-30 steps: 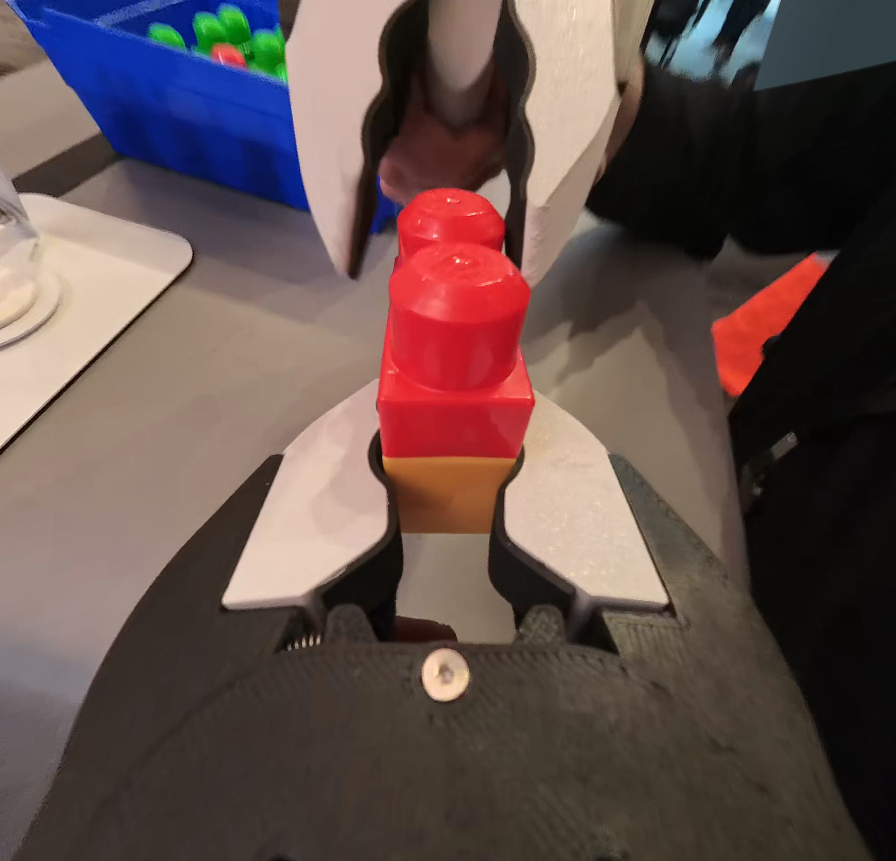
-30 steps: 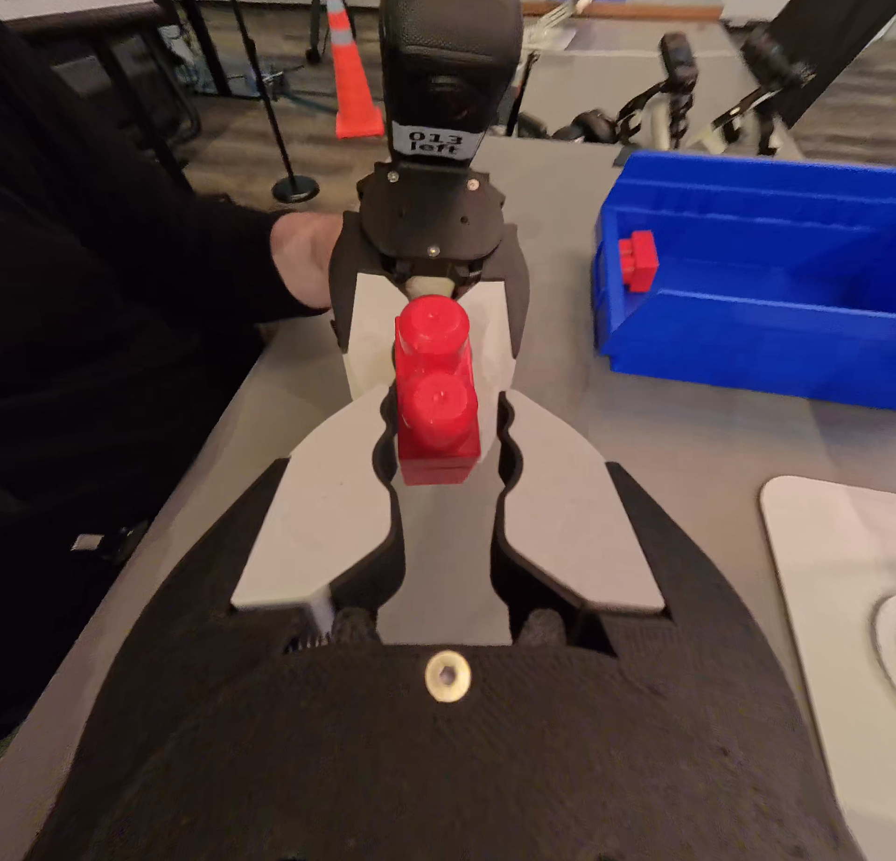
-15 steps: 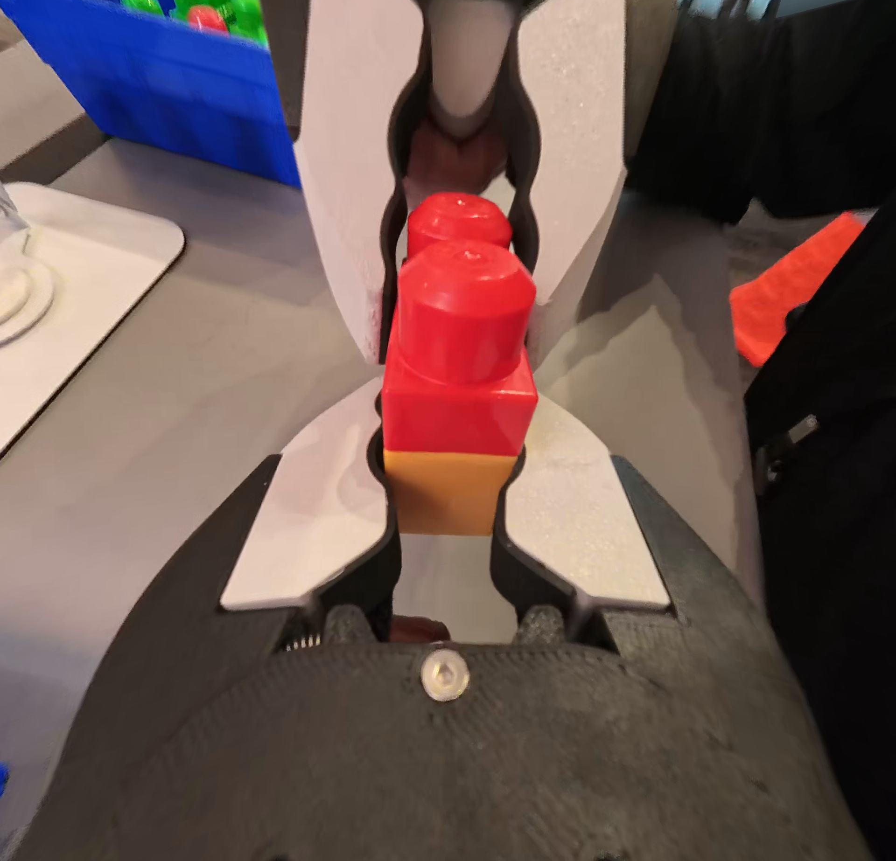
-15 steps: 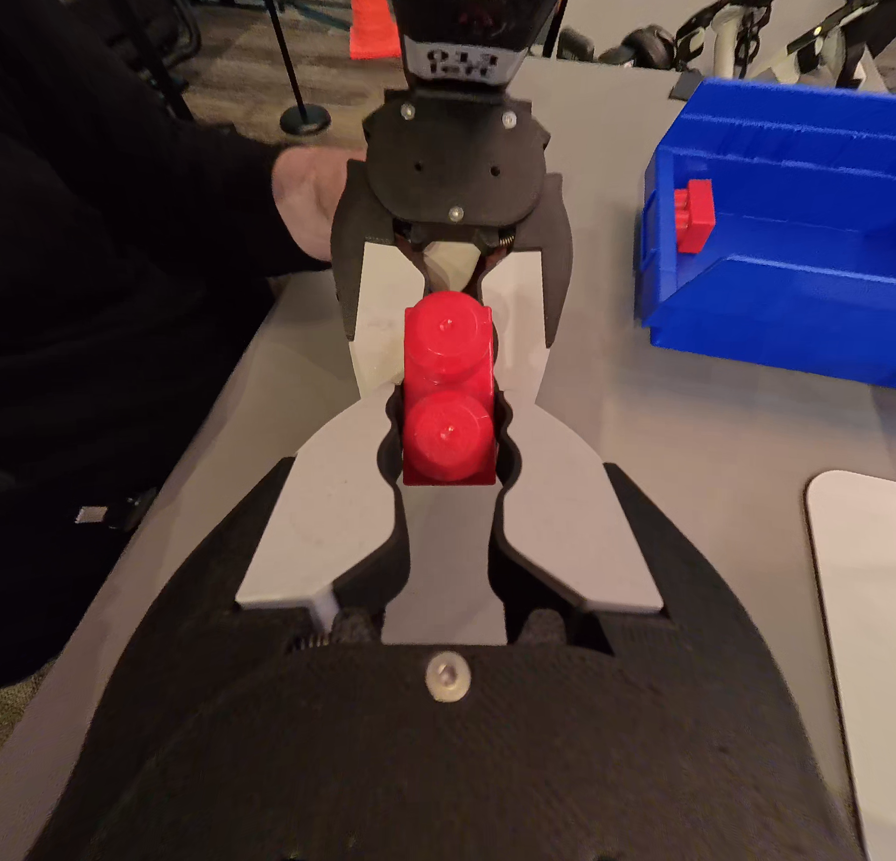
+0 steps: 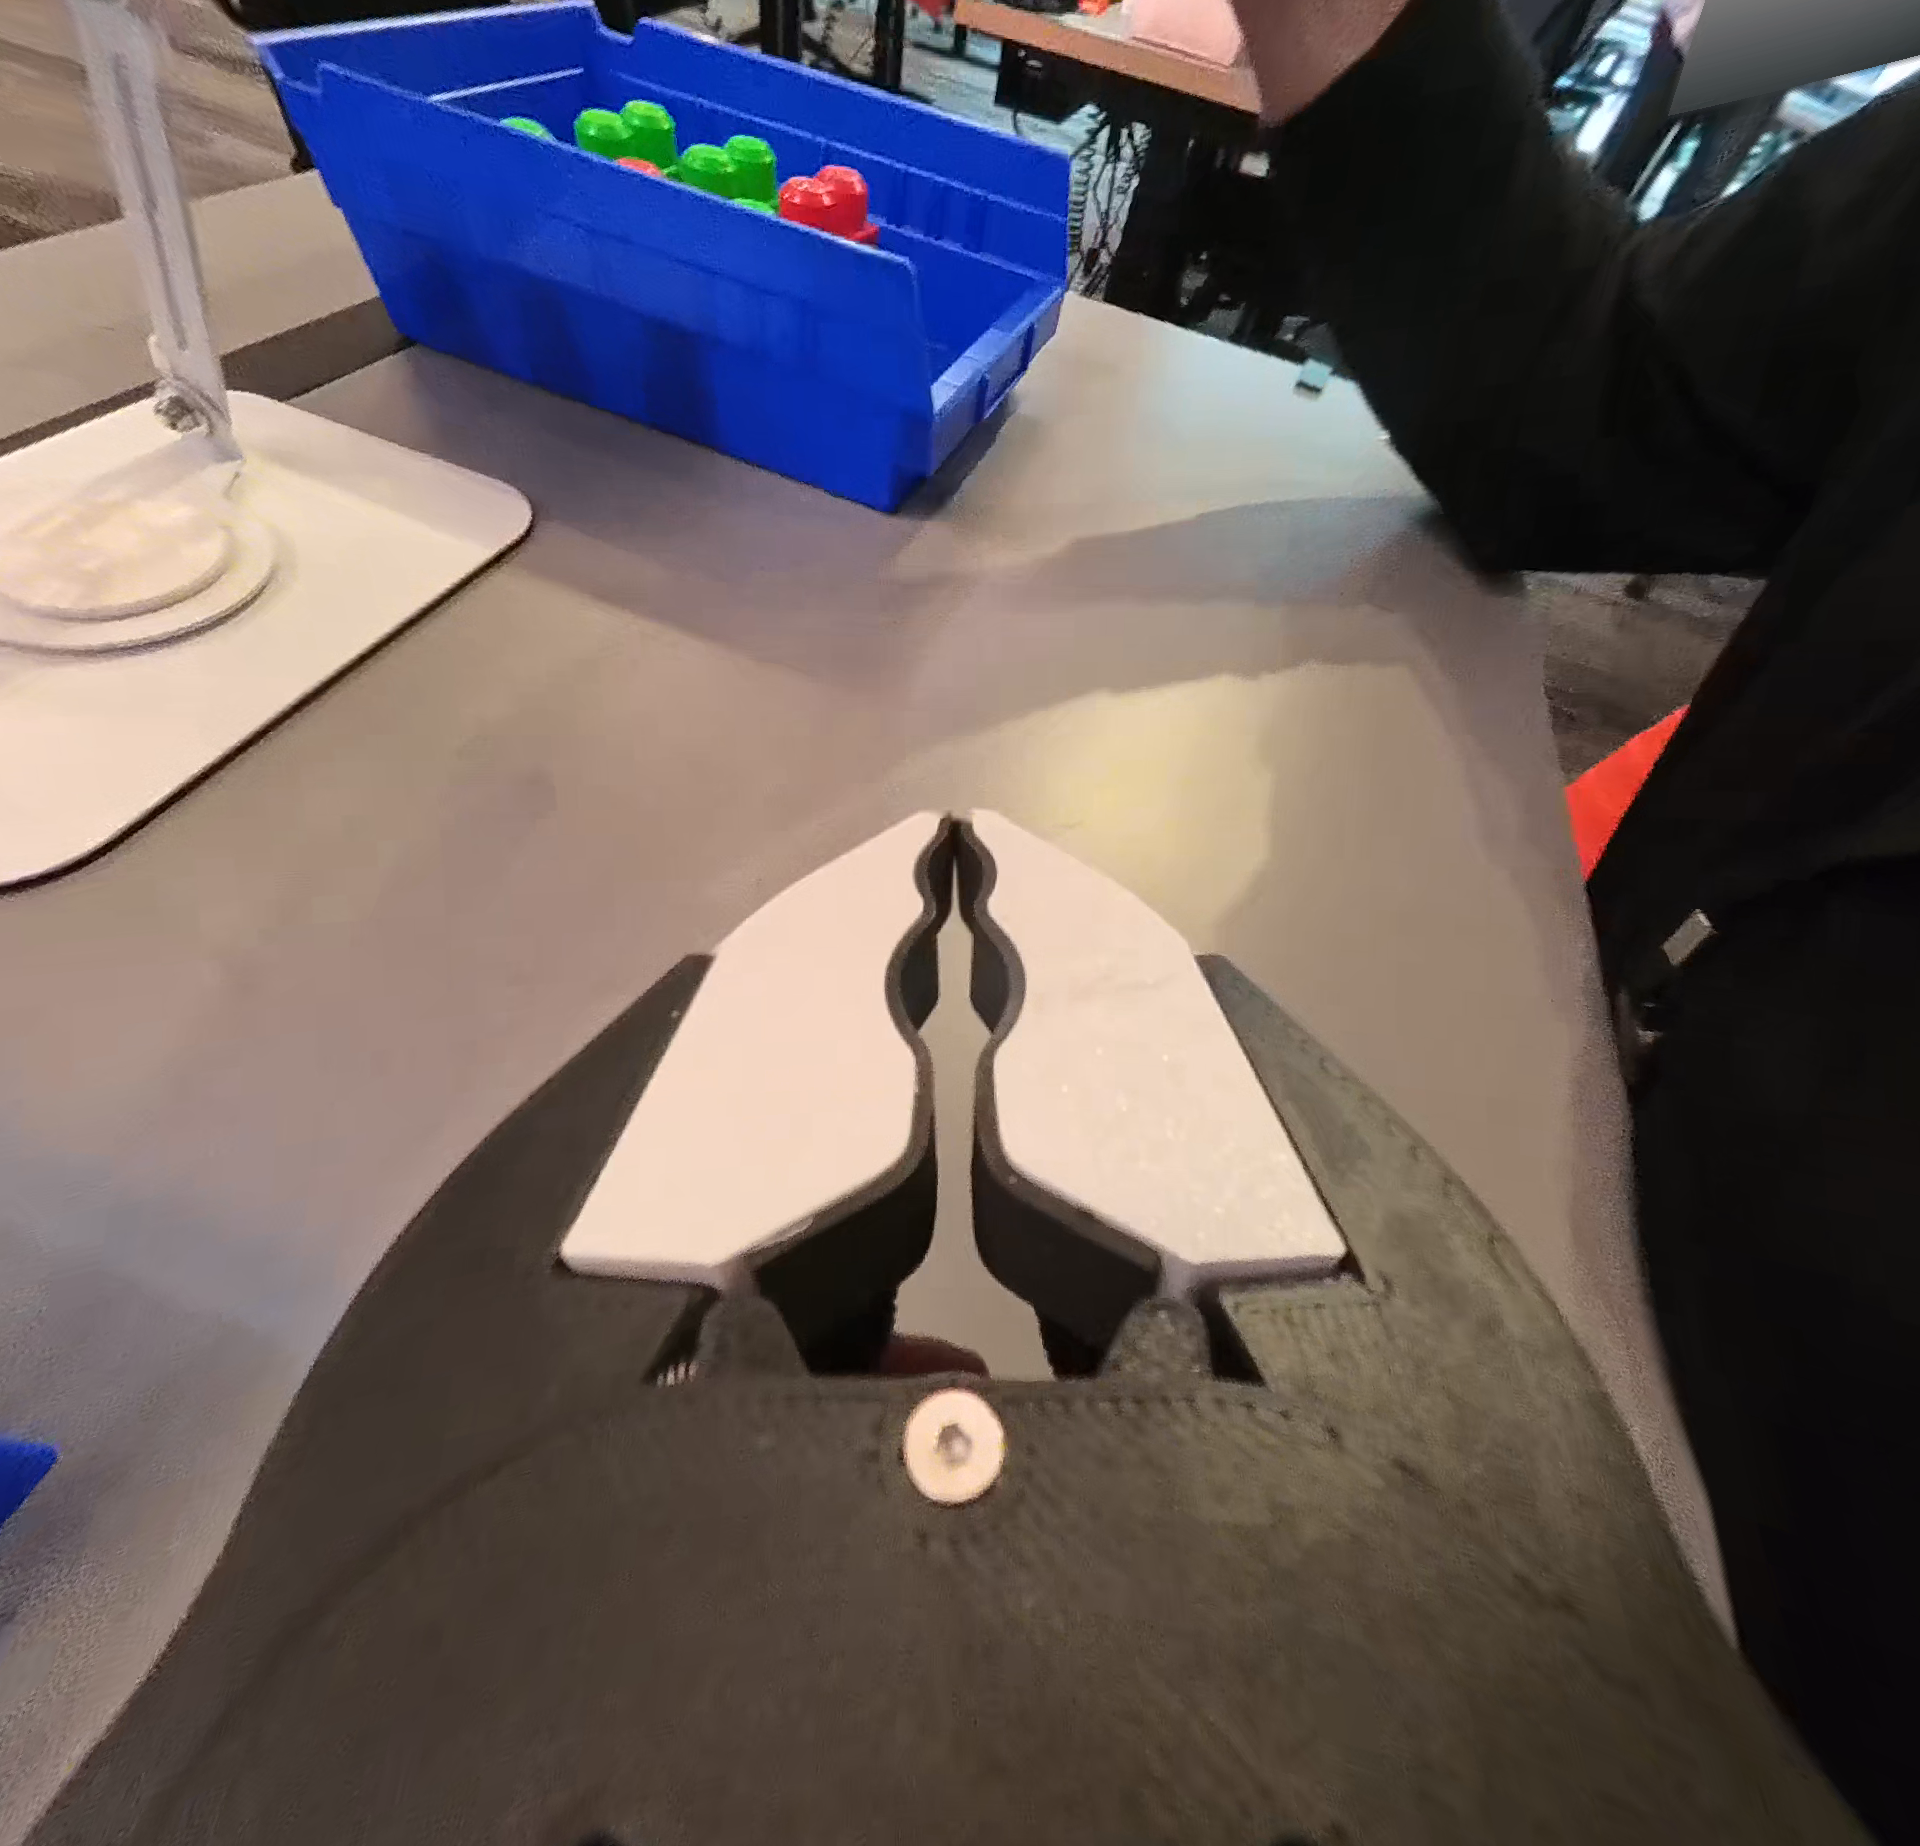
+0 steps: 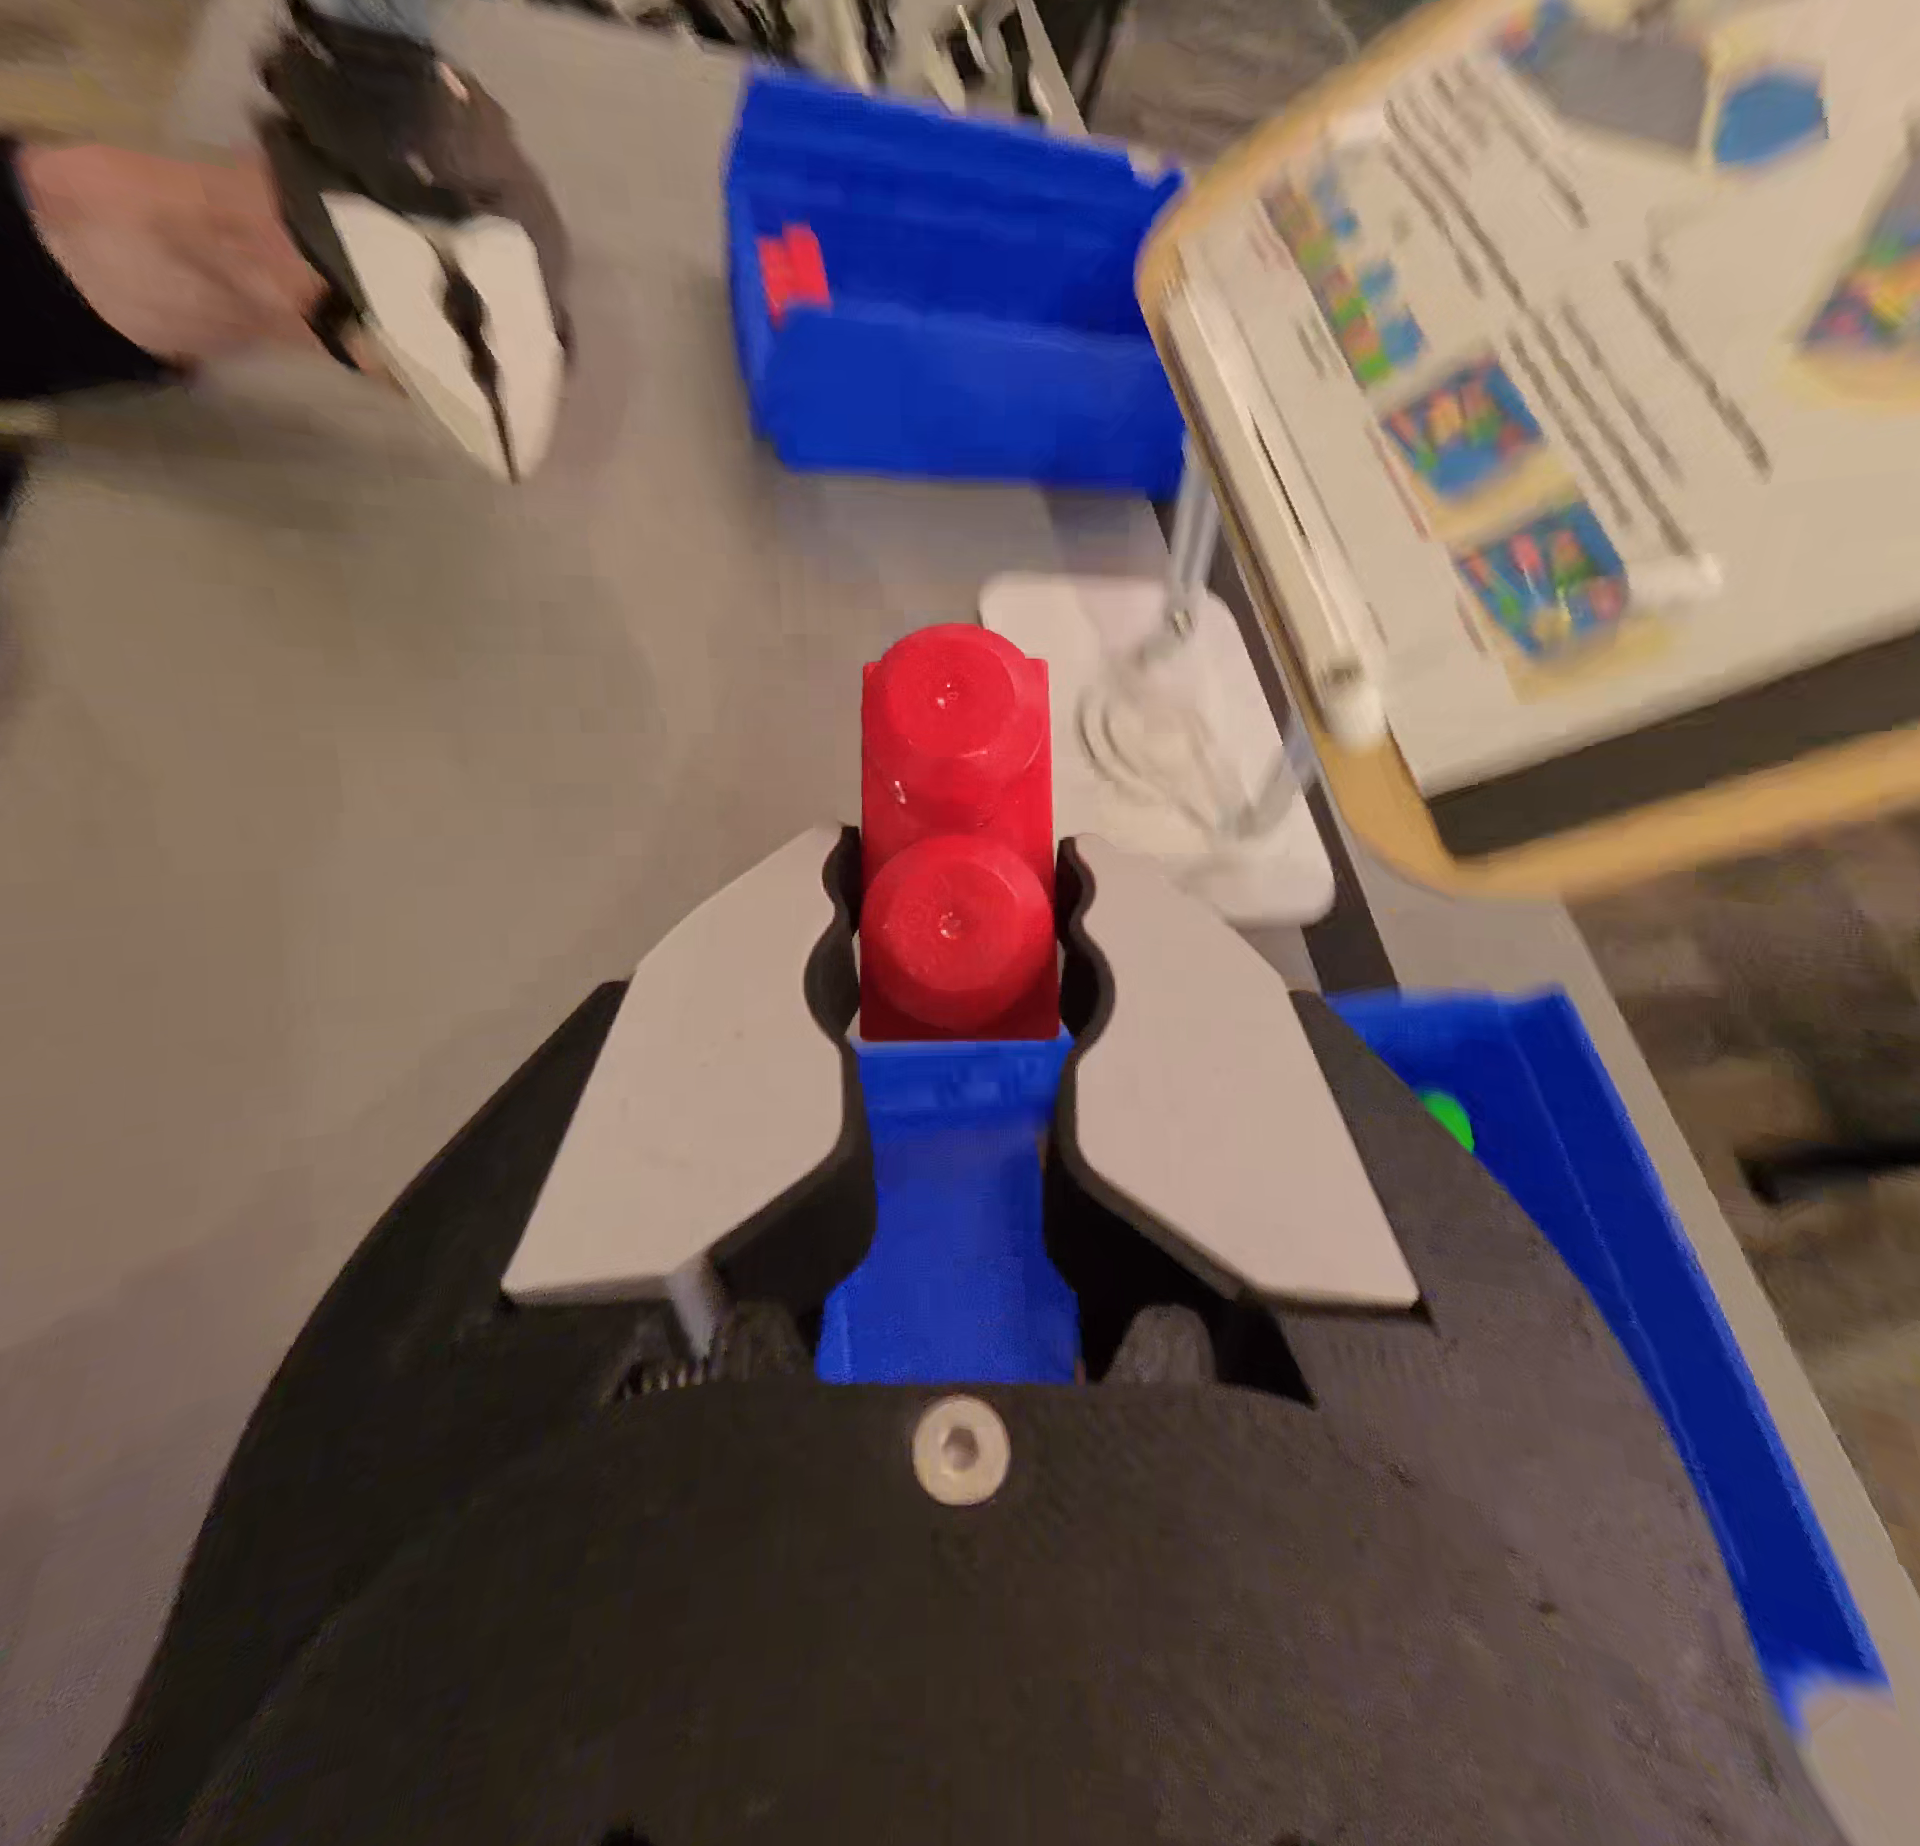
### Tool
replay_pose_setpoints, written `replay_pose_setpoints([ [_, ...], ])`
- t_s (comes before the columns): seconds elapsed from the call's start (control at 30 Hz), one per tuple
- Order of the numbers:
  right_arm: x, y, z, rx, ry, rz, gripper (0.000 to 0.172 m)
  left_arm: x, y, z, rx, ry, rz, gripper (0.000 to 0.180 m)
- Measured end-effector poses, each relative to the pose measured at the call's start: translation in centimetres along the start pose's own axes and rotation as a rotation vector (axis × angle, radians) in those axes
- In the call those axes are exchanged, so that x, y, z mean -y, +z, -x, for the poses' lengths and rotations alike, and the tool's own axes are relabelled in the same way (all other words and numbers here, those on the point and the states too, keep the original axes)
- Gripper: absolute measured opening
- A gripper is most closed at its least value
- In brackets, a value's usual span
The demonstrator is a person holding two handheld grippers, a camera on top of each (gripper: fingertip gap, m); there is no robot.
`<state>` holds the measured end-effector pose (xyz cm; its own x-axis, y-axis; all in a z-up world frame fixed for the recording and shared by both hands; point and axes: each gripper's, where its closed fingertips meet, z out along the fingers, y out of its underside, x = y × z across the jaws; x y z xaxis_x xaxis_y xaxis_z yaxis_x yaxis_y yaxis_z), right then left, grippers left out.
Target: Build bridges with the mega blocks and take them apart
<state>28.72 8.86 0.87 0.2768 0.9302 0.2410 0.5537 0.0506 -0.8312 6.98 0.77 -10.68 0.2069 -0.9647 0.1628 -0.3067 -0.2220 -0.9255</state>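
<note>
Red block (image 6: 954, 840) betw. right gripper (image 6: 956, 851) fingers; left gripper (image 5: 951, 822) fingers together, empty.

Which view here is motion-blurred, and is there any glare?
Right wrist view: heavy motion blur on the instruction board, left gripper and far blue bin; the held red block stays fairly sharp. Left wrist view: mostly sharp, pale glare on the grey table.

grey table (image 5: 727, 705) | white stand base (image 5: 343, 549) | instruction board (image 6: 1558, 342) | orange cone (image 5: 1621, 788)
</note>
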Motion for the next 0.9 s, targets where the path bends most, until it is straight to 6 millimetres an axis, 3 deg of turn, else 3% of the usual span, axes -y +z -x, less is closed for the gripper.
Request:
replay_pose_setpoints([
  [0.13, -8.1, -1.0, -1.4, 0.009, 0.065, 0.222, 0.037, -0.2, -0.1, 0.5, 0.014, -0.012, -0.011, 0.000],
  [0.33, -15.0, 1.3, -1.3, 0.095, 0.123, 0.377, 0.036, -0.5, 0.3, 0.8, 0.005, -0.027, -0.007, 0.000],
  [0.47, -16.4, 3.5, -0.4, 0.185, 0.151, 0.406, 0.036, -0.6, -0.1, 0.8, 0.007, -0.029, -0.010, 0.000],
  [0.6, -18.1, 4.1, -0.4, 0.193, 0.169, 0.491, 0.036, -0.6, -0.5, 1.0, 0.012, -0.036, -0.018, 0.000],
  [0.7, -18.6, 3.9, -0.2, 0.202, 0.175, 0.540, 0.036, -0.6, -0.6, 1.0, 0.005, -0.043, -0.023, 0.000],
  [0.77, -18.7, 3.4, -0.7, 0.169, 0.166, 0.593, 0.054, -0.5, -0.9, 1.1, 0.008, -0.043, -0.022, 0.000],
  [0.9, -17.3, 1.4, -1.1, 0.113, 0.116, 0.625, 0.057, 0.0, -2.9, 2.1, 0.077, -0.031, -0.036, 0.006],
])
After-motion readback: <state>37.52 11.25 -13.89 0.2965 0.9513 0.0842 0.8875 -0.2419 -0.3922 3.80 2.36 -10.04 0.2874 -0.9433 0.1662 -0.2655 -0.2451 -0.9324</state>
